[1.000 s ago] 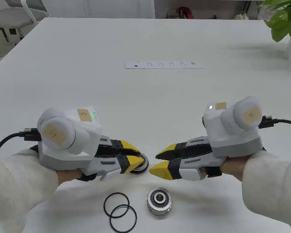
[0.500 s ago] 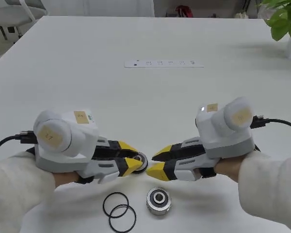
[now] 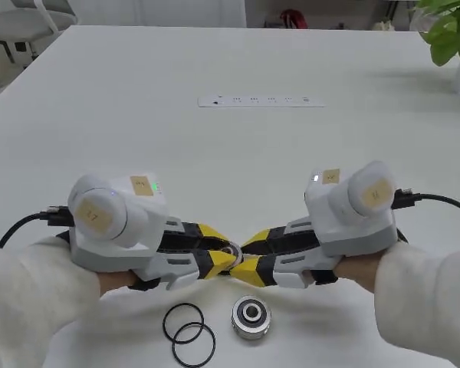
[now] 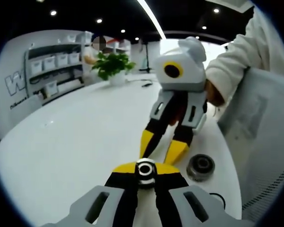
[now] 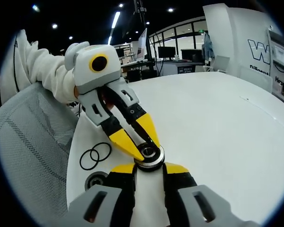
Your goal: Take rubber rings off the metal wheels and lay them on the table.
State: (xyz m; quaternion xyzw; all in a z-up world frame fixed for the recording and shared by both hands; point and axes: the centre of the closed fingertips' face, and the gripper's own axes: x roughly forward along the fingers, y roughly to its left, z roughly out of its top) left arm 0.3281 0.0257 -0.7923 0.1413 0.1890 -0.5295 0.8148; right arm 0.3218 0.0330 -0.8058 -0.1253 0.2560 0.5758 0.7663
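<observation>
Broad white table, leafy plant

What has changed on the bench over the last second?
The right gripper has moved in leftward, and its open jaws now reach the metal wheel. The left gripper stays shut on that wheel. Unchanged: the two rubber rings and the second wheel lie on the table.

Your sleeves are cream fleece; left gripper and right gripper are grey-white, with yellow-black jaws, tan stickers, black cable each.
</observation>
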